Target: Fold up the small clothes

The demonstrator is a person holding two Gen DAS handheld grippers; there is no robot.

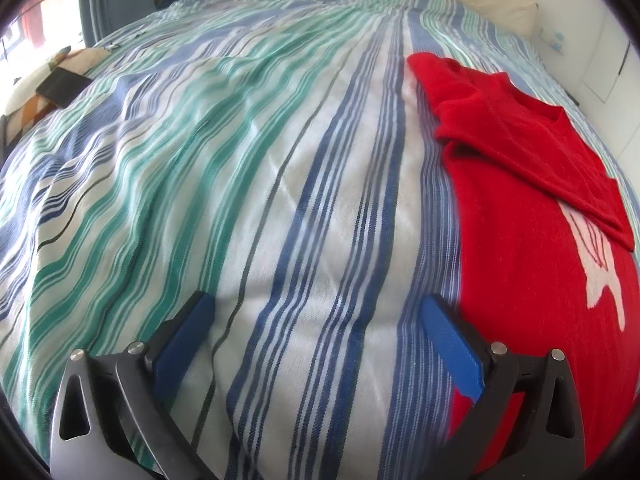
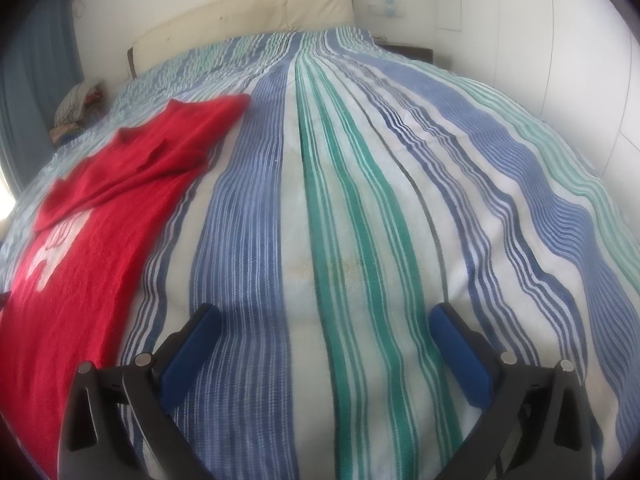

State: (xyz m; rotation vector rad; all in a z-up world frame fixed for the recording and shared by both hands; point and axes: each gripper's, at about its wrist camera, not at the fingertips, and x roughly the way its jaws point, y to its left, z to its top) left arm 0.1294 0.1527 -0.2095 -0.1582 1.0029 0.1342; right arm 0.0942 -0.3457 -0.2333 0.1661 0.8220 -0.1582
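Red knit sweater lies flat on the striped bedspread, between my two grippers: right of the left gripper, left of the right gripper. White motif on the front; one sleeve already lies folded across the chest.

Handling guess: soft, limp, light knit. It'll sag and stretch if lifted by one point, and drag on the bedspread instead of sliding. Best holds look like the hem corners or the side edge by the left gripper's inner finger, pinching both layers.

Both claws wide open, nothing held, hovering low over bare bedspread.

Room: plenty of open bedspread either side of the sweater. Headboard and a clothes pile are well apart. A dark flat object sits at the bed's far left edge, clear of the work.
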